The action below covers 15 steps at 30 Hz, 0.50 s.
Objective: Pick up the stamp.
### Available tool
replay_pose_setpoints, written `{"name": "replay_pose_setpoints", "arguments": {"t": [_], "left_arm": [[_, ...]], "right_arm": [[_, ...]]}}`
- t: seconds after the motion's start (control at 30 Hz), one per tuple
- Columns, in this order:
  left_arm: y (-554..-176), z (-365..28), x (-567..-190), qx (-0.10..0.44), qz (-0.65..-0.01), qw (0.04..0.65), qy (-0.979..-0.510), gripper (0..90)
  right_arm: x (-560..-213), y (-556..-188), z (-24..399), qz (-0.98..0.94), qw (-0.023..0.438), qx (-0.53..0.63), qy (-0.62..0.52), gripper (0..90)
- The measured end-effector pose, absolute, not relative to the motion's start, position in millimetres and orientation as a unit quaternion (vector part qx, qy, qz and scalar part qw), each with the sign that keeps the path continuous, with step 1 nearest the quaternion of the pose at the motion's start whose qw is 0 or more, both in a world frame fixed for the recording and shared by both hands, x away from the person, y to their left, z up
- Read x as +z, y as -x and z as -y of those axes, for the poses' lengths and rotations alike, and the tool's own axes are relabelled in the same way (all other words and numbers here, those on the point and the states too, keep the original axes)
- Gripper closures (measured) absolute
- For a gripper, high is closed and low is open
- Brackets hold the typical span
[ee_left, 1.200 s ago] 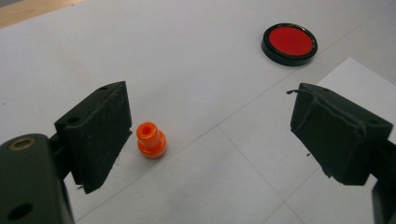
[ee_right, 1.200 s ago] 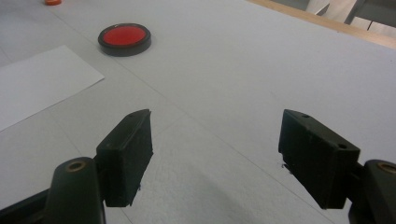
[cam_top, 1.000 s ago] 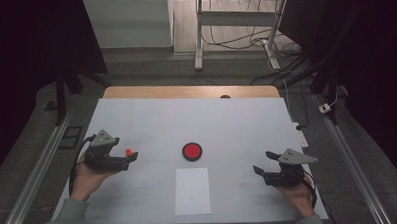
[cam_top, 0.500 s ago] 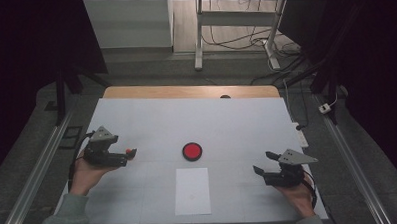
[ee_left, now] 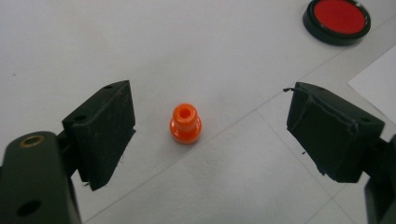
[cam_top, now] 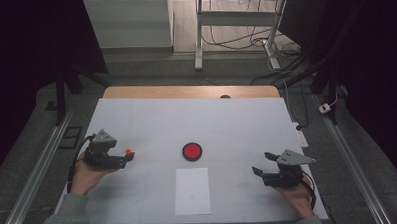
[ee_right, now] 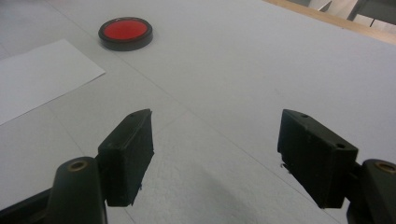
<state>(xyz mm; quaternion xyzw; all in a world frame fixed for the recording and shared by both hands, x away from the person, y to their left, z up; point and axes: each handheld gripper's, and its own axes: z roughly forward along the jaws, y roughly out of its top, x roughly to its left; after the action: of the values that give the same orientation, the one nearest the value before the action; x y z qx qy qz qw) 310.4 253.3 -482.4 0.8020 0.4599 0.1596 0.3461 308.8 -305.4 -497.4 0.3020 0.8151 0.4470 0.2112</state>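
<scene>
Left gripper view: orange peg point(ee_left: 185, 123) stands upright on the table point(ee_left: 196, 46), centred between the wide-open jaws of the left gripper point(ee_left: 210, 135), untouched. Right gripper point(cam_top: 271, 172), also wide and empty, sits well apart at the near right; left is plainly nearer

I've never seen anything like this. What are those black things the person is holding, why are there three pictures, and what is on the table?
A person sits at a white table holding a hand-worked grasping tool in each hand. The high view looks down from above: the left tongs and the right tongs. The other two pictures come from small cameras riding on each tool, looking along its two black jaws. On the table lie a small orange peg, a red disc with a black rim and a white sheet of paper. Nothing is held: both tools are open. The peg stands upright between the left tool's jaws, touching neither.
</scene>
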Motion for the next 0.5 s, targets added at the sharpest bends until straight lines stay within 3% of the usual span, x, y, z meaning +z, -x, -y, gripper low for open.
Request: {"name": "replay_pose_setpoints", "arguments": {"t": [0.5], "left_arm": [[-327,-249,-512,0.164,-0.463,0.312,-0.814,25.8]], "right_arm": [[-499,-309,305,-0.816,0.211,0.444,-0.304,26.5]]}}
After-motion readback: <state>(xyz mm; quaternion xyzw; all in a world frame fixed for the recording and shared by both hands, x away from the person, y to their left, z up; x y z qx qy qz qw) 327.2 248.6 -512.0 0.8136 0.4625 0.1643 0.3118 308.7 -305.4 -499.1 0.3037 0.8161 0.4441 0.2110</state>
